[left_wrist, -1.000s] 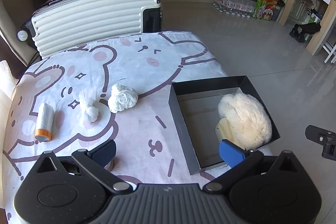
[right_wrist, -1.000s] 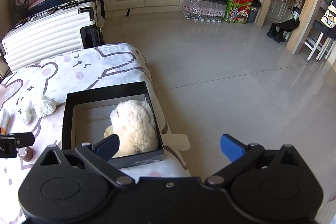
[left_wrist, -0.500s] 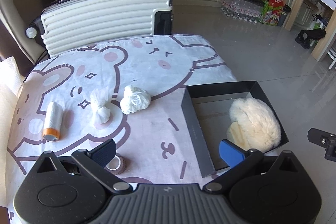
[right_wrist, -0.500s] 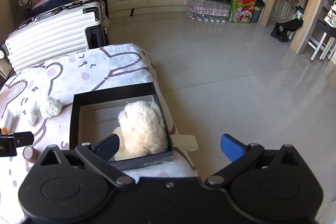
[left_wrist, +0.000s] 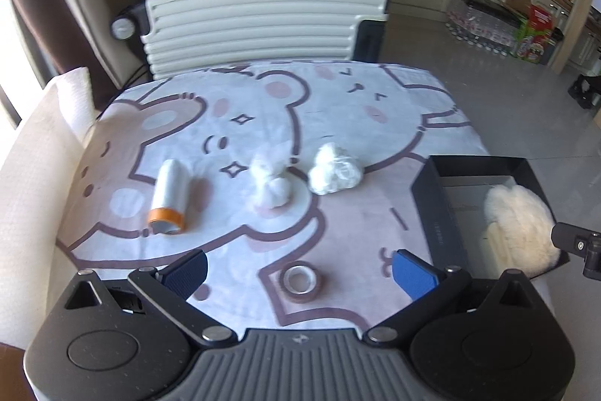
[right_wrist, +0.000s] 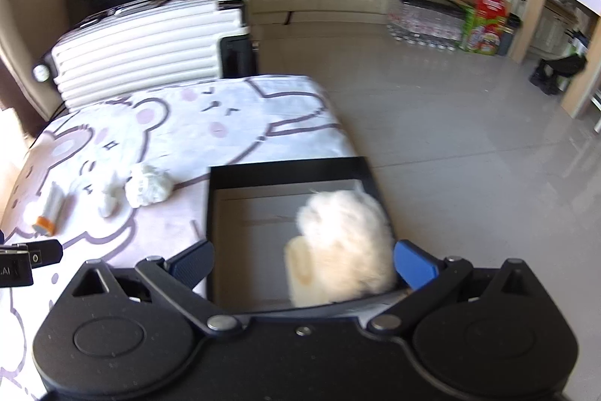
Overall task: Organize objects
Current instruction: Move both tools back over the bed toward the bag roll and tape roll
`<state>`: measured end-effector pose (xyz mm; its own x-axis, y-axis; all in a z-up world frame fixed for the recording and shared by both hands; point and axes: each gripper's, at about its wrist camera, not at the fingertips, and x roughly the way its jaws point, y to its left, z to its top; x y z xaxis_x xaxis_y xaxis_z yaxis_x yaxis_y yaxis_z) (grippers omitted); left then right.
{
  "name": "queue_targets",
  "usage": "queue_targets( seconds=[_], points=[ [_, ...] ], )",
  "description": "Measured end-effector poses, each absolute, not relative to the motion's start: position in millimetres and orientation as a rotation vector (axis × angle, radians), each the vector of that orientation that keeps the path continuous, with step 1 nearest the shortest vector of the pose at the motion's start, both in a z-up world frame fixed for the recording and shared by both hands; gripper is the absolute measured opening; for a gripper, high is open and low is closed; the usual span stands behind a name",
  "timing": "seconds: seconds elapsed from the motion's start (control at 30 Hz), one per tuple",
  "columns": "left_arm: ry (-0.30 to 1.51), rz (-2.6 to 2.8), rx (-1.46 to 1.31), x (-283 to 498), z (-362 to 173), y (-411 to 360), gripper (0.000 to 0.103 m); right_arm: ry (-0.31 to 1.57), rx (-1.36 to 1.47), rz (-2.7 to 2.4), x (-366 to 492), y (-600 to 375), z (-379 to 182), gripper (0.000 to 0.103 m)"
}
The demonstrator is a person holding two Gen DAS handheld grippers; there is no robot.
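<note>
A black open box (left_wrist: 432, 209) (right_wrist: 285, 171) stands at the table's right edge with a fluffy cream mitt (left_wrist: 518, 228) (right_wrist: 345, 243) inside. On the bear-print cloth lie a white roll with an orange end (left_wrist: 169, 198) (right_wrist: 50, 209), a knotted white bag (left_wrist: 270, 183) (right_wrist: 110, 196), a crumpled white bundle (left_wrist: 334, 170) (right_wrist: 150, 185) and a small tape roll (left_wrist: 300, 280). My left gripper (left_wrist: 300, 269) is open, above the tape roll between its fingers. My right gripper (right_wrist: 302, 264) is open over the box's near side, the mitt by its right finger.
A white ribbed suitcase (left_wrist: 259, 21) (right_wrist: 139, 44) stands behind the table. A pale cushion (left_wrist: 41, 153) lies along the left edge. Bare tiled floor (right_wrist: 469, 145) stretches to the right, with kitchen cabinets, bottled water packs (right_wrist: 424, 17) and a green carton beyond.
Both grippers have swung left. The tape roll now lies between the left fingers. The box and mitt now sit between the right fingers instead of left of them.
</note>
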<state>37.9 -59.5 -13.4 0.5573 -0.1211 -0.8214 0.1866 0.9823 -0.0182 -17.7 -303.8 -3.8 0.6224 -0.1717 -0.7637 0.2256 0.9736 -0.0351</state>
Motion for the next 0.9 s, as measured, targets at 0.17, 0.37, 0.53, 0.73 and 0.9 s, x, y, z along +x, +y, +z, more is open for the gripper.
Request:
queue_targets(
  seconds=[0.17, 0.37, 0.53, 0.73, 0.9],
  points=[
    [0.964, -0.123, 0.049, 39.9, -14.3, -24.7, 0.103, 0.873, 0.053, -0.17, -3.2, -272.3, -5.0, 0.103],
    [0.961, -0.073, 0.027, 40.4, -15.1, 5.3, 0.103, 0.872, 0.033, -0.114, 9.3, -241.0, -6.9, 0.103],
    [0.945, -0.037, 0.006, 41.2, -15.6, 23.0, 0.103, 0.867, 0.022, -0.071, 15.3, -222.2, -9.0, 0.103],
    [0.936, 0.002, -0.032, 45.8, -19.0, 38.8, 0.103, 0.866, 0.016, -0.034, 20.4, -209.2, -12.4, 0.103],
    [0.911, 0.025, -0.038, 50.5, -22.0, 46.0, 0.103, 0.862, 0.056, -0.007, 25.3, -205.5, -14.5, 0.103]
  ],
)
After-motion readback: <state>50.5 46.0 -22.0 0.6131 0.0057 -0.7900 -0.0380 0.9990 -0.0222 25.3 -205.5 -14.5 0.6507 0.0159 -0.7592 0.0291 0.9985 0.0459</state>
